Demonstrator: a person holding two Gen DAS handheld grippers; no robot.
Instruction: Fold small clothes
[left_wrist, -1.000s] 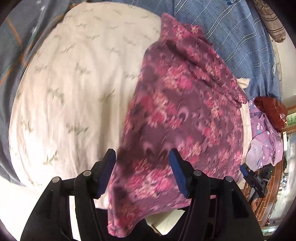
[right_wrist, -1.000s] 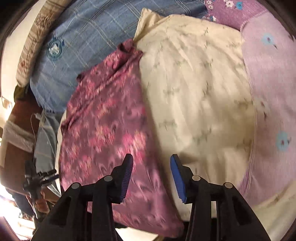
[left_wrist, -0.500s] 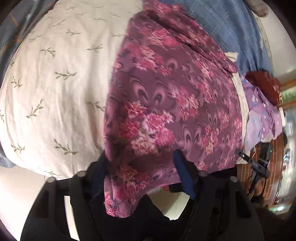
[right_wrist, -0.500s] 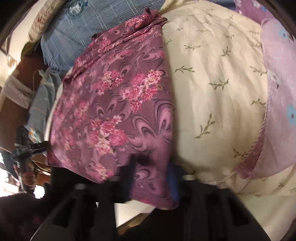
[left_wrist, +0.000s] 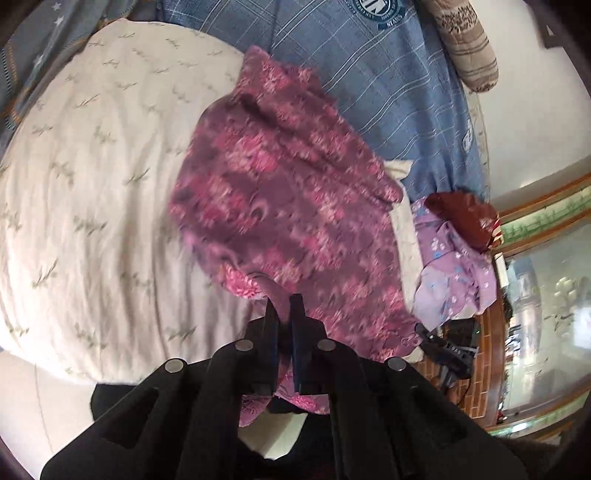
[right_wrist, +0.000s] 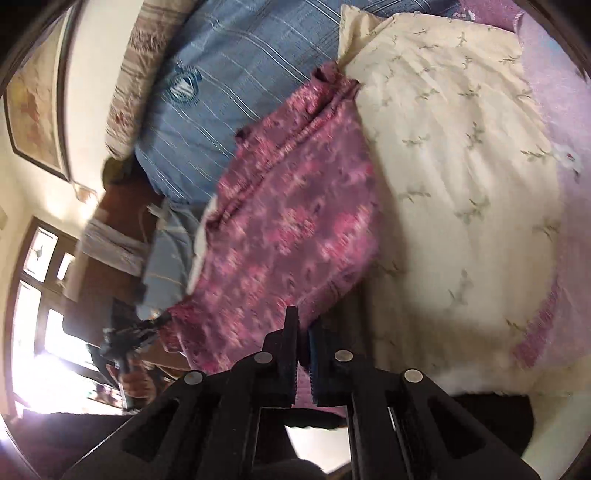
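Note:
A purple garment with pink flowers (left_wrist: 288, 206) lies spread over a cream quilt with small sprigs (left_wrist: 92, 184). My left gripper (left_wrist: 283, 314) is shut on the garment's near hem, and the cloth runs down between its blue-padded fingers. In the right wrist view the same flowered garment (right_wrist: 288, 229) stretches away from my right gripper (right_wrist: 303, 325), which is shut on its near edge beside the cream quilt (right_wrist: 461, 184). The near hem is lifted a little off the quilt at both grips. Both views are blurred.
A blue striped cover with a round badge (left_wrist: 388, 74) lies beyond the garment. A lilac flowered cloth (left_wrist: 450, 273) and a dark red item (left_wrist: 461, 218) sit at the bed's edge. A pink blanket (right_wrist: 561, 184) borders the quilt. A rolled patterned bolster (left_wrist: 465, 40) lies at the back.
Both grippers stood open over the garment's near edge, then shut on it. The hem has since been drawn up and the views tilted back toward the bed's far end.

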